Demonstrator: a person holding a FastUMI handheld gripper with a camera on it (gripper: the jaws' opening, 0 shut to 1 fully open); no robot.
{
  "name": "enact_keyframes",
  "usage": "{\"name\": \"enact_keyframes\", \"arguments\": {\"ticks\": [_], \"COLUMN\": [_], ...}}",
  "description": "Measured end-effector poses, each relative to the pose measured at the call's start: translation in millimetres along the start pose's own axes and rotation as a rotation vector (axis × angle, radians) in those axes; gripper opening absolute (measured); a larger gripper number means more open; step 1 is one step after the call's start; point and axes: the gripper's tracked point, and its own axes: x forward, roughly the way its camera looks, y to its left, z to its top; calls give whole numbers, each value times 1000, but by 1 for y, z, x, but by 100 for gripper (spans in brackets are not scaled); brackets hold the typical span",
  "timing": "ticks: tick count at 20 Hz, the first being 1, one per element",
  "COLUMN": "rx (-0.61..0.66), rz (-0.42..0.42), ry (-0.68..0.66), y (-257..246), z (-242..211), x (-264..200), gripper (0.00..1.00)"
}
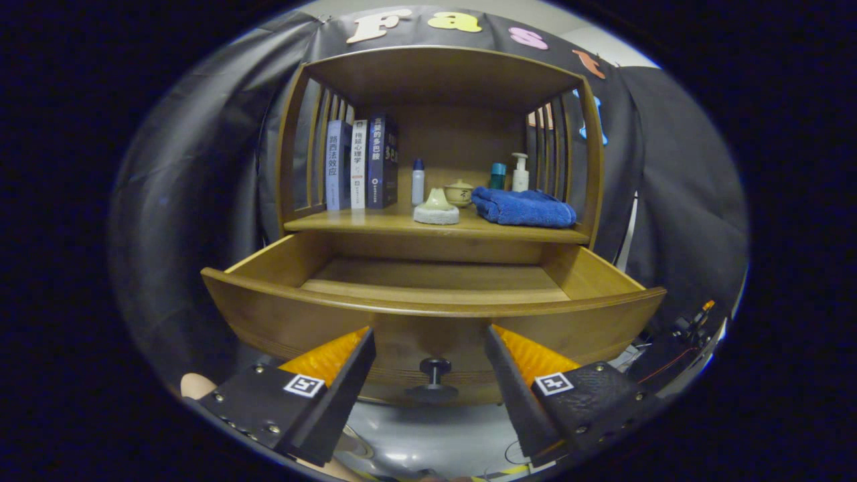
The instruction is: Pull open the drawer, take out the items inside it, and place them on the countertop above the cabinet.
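The wooden drawer (288, 314) stands pulled out from the cabinet, and the part of its floor that I can see is bare. Its dark round knob (434, 367) sits on the drawer front, between my fingers and just ahead of them. My gripper (428, 335) is open, with nothing between its fingers. On the countertop (375, 221) above the drawer lie a folded blue towel (525, 206) and a pale round item (436, 208) with a raised top. The drawer front hides the near part of the inside.
Three upright books (361, 164) stand at the left of the shelf. A small white bottle (418, 182), a lidded bowl (459, 192), a teal cup (497, 175) and a pump bottle (520, 173) stand at the back. Slatted side walls close the shelf. Cables (689, 328) lie at the right.
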Motion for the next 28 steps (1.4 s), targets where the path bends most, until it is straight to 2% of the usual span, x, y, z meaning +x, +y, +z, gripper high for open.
{"name": "enact_keyframes", "arguments": {"ticks": [4, 15, 28], "rx": [-8, -5, 12], "rz": [-29, -5, -12], "ry": [-4, -33, -48], "y": [-3, -7, -3], "z": [0, 12, 31], "x": [5, 23, 92], "gripper": [98, 98, 99]}}
